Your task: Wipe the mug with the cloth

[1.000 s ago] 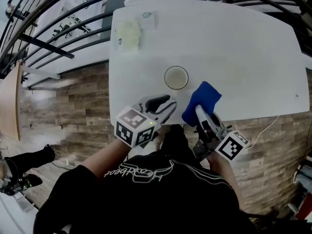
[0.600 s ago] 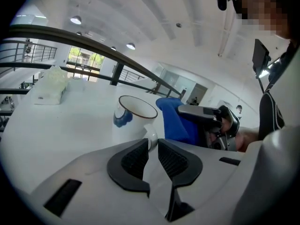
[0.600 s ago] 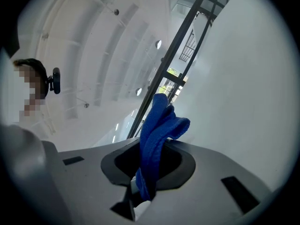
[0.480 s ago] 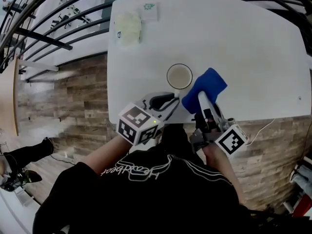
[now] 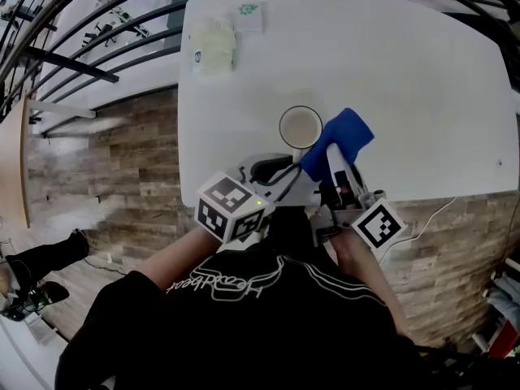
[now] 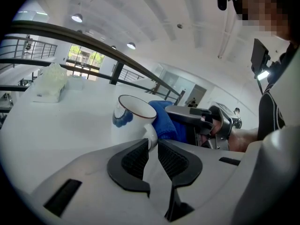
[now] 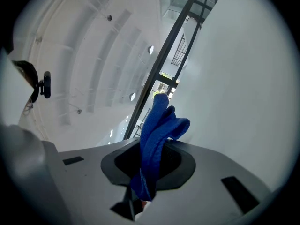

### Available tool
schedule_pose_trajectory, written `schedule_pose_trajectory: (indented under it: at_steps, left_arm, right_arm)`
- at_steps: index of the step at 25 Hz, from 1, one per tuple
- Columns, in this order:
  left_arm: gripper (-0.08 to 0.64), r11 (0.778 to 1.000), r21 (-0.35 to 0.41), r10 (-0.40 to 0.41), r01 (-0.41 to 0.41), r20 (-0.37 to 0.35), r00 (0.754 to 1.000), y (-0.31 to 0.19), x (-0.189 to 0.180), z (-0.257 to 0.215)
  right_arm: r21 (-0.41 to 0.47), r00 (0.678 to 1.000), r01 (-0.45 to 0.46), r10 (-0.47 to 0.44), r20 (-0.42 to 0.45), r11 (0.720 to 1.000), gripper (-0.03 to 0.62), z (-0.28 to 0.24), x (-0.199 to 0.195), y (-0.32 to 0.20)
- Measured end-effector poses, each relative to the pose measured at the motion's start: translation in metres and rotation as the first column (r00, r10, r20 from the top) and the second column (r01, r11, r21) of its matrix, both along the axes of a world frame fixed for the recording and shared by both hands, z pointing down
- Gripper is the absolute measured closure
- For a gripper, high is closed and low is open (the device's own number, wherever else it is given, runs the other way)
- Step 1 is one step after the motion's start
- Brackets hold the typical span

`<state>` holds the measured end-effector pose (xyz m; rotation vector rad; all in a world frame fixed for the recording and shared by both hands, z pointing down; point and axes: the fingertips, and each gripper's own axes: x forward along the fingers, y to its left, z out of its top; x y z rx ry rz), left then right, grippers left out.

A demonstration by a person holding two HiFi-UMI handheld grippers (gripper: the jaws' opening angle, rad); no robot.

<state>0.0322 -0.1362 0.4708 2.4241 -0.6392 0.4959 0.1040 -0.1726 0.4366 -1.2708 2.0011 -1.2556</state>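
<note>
- Mug (image 5: 299, 127) stands by the table's (image 5: 422, 71) near edge; the left gripper (image 5: 279, 175), jaws narrow, pinches its handle, likely to steady it.
- Right gripper (image 5: 332, 166) clamps the cloth (image 5: 341, 139), which touches the mug's right side, ready for wiping.

white table (image 5: 406, 71) | wood-plank floor (image 5: 122, 177) | black railing (image 5: 65, 63) | round ceiling lights (image 6: 77, 18) lit

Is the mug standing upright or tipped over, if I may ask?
Upright: the mug sits on its base on the white table, open rim facing up.
</note>
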Motion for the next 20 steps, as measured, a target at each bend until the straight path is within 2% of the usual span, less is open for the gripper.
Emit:
schedule_pose_trajectory:
  at_steps: [3, 7, 9, 14, 16, 20]
  left_arm:
    - [0.492, 1.000, 0.000, 0.011, -0.011, 0.000, 1.000, 0.000, 0.000, 0.001]
    - [0.492, 1.000, 0.000, 0.026, -0.026, 0.004, 1.000, 0.001, 0.002, -0.001]
    - [0.492, 0.999, 0.003, 0.033, -0.033, 0.004, 0.999, 0.001, 0.002, -0.001]
    - [0.492, 0.998, 0.001, 0.058, -0.058, 0.005, 0.998, 0.002, 0.002, 0.001]
    - [0.492, 0.998, 0.007, 0.063, -0.063, 0.003, 0.998, 0.001, 0.003, 0.001]
    - [0.494, 0.997, 0.003, 0.076, -0.076, 0.007, 0.997, 0.002, 0.002, 0.003]
  right_arm:
    - [-0.010, 0.992, 0.029, -0.030, -0.124, 1.000, 0.531, 0.009, -0.002, -0.002]
    - [-0.079, 0.950, 0.096, -0.115, -0.292, 0.992, 0.531, 0.026, -0.003, -0.003]
    - [-0.125, 0.914, 0.149, -0.185, -0.360, 0.981, 0.531, 0.034, -0.005, -0.005]
    - [-0.213, 0.791, 0.259, -0.333, -0.513, 0.942, 0.531, 0.050, -0.007, -0.011]
    - [-0.227, 0.780, 0.270, -0.350, -0.519, 0.936, 0.531, 0.053, -0.007, -0.014]
    - [-0.221, 0.803, 0.272, -0.348, -0.484, 0.937, 0.531, 0.052, -0.006, -0.015]
